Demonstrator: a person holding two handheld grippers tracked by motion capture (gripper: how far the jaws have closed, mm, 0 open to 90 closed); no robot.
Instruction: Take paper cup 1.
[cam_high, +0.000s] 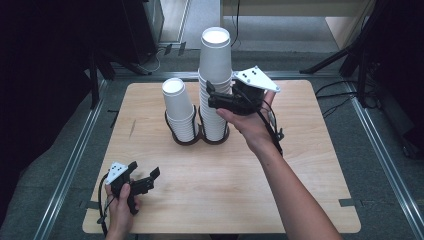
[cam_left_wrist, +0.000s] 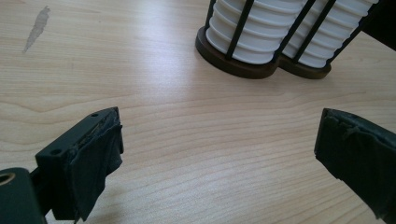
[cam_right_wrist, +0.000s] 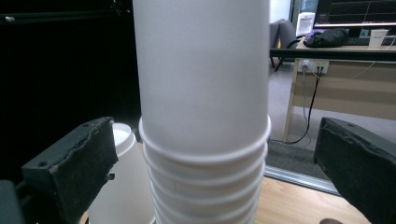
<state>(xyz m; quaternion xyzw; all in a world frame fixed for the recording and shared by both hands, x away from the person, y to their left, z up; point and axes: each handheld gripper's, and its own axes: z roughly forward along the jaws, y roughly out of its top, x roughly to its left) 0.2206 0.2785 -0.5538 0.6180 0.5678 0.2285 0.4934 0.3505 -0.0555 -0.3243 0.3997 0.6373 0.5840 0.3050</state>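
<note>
Our right tongs (cam_high: 212, 95) hang spread around the tall stack of white upside-down paper cups (cam_right_wrist: 203, 93) in its dark wire holder on the wooden table (cam_high: 225, 170). We should pinch just the top cup, squarely. Left tongs (cam_high: 145, 172) rest spread, near the table's front edge.

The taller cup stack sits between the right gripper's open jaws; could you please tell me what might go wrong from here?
1. The right gripper is level with the nested rims of the taller cup stack, so closing there might lift several cups rather than one.
2. That stack rises well above its wire holder, so a sideways push could tip it toward the shorter stack beside it.
3. The left gripper rests far away, open, steadying nothing.
</note>
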